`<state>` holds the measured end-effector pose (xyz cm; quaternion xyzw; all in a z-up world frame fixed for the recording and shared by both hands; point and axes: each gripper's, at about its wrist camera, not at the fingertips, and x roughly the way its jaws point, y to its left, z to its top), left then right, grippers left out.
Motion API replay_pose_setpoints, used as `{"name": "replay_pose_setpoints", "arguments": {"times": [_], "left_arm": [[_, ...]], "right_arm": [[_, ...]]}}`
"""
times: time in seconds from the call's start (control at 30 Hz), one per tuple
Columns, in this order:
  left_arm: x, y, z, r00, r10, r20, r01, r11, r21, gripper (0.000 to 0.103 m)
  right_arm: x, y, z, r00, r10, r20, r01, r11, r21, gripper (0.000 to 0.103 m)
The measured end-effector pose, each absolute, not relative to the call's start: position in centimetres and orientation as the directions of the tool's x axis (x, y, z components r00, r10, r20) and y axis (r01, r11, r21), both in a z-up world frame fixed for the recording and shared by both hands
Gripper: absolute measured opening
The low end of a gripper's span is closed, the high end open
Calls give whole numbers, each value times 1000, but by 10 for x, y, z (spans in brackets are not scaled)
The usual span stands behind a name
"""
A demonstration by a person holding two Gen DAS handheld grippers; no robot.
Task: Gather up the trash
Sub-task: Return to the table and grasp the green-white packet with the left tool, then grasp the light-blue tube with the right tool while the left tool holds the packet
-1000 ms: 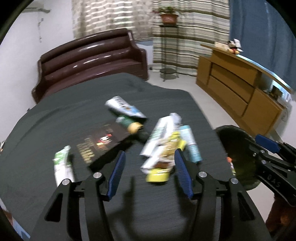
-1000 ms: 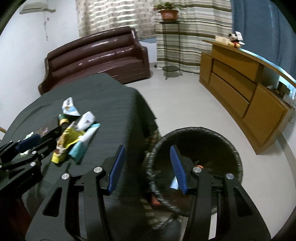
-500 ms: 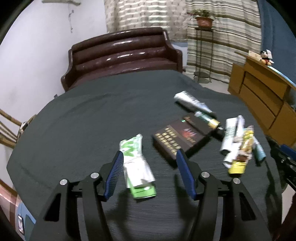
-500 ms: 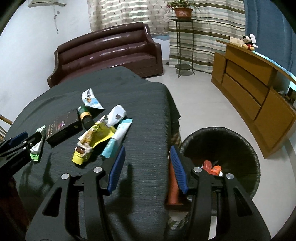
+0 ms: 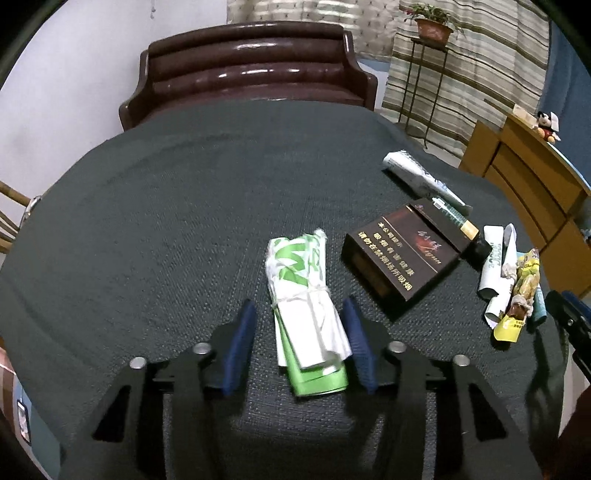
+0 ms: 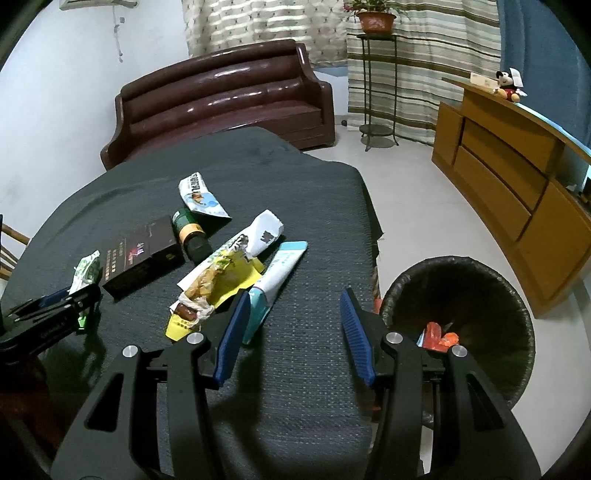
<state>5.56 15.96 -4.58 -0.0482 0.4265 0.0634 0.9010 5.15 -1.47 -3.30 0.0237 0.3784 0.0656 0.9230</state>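
both grippers (image 5: 299, 339) (image 6: 291, 332) wide open

We see a dark brown leather sofa (image 6: 221, 99) against a white wall (image 6: 55, 92), behind a table under a dark cloth (image 5: 184, 206). Striped curtains (image 6: 424, 44) hang across the back, with a potted plant (image 6: 376, 16) on a thin metal stand (image 6: 380, 92) before them. To our right runs a wooden sideboard (image 6: 509, 173) with a Mickey Mouse toy (image 6: 509, 86) on top, against a blue wall (image 6: 546, 48). The floor (image 6: 443, 214) is pale and smooth.
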Motion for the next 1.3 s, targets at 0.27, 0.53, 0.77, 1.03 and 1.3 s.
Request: {"name": "replay_pose_setpoints", "arguments": {"times": [0.27,0.53,0.77,1.03,1.3], "left_arm": [[48,167,-44,645,53,-762,-137,989,-47,31],[48,170,-42,649,44,-760,-133,989,-56,31],[52,174,-39,647,45,-761,-143,988,-62,31],[55,177,-38,646,43,-762,-144,987,-66,31],[55,175,-37,660,47,-749,-129,990,-51,31]], "right_arm": [[54,-9,-34,694,139,-706,-113,990,84,49],[56,-1,-30,696,153,-702,-120,988,97,49],[58,5,-37,680,129,-722,-115,991,69,49],[58,-4,-37,677,89,-730,-85,995,43,49],[67,5,-43,652,103,-752,-112,993,39,21]]}}
